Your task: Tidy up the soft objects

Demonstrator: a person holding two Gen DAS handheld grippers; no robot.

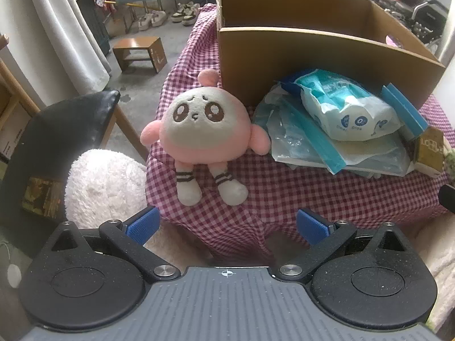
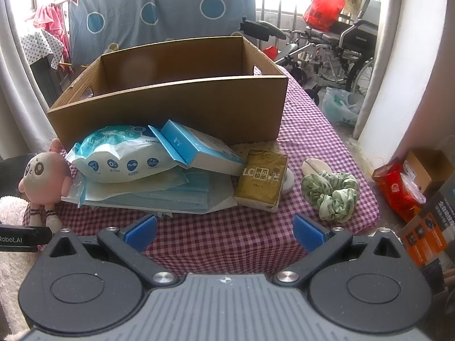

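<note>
A pink and white plush doll (image 1: 199,133) sits on the checked tablecloth (image 1: 284,193) at the table's left corner; it also shows in the right wrist view (image 2: 42,179). An open cardboard box (image 1: 312,48) (image 2: 176,96) stands behind it. In front of the box lie a wet-wipe pack (image 1: 347,108) (image 2: 125,156), a blue box (image 2: 199,150), a bag of face masks (image 1: 307,139) (image 2: 148,193), a gold tissue pack (image 2: 263,179) and a green scrunchie (image 2: 331,193). My left gripper (image 1: 227,224) is open, just before the doll's feet. My right gripper (image 2: 224,230) is open at the table's front edge.
A fluffy pink cushion (image 1: 105,184) on a black chair (image 1: 57,130) sits left of the table. A wooden stool (image 1: 139,52) stands on the floor beyond. Wheelchairs (image 2: 341,45) stand behind the table. Red and orange boxes (image 2: 409,187) are on the right.
</note>
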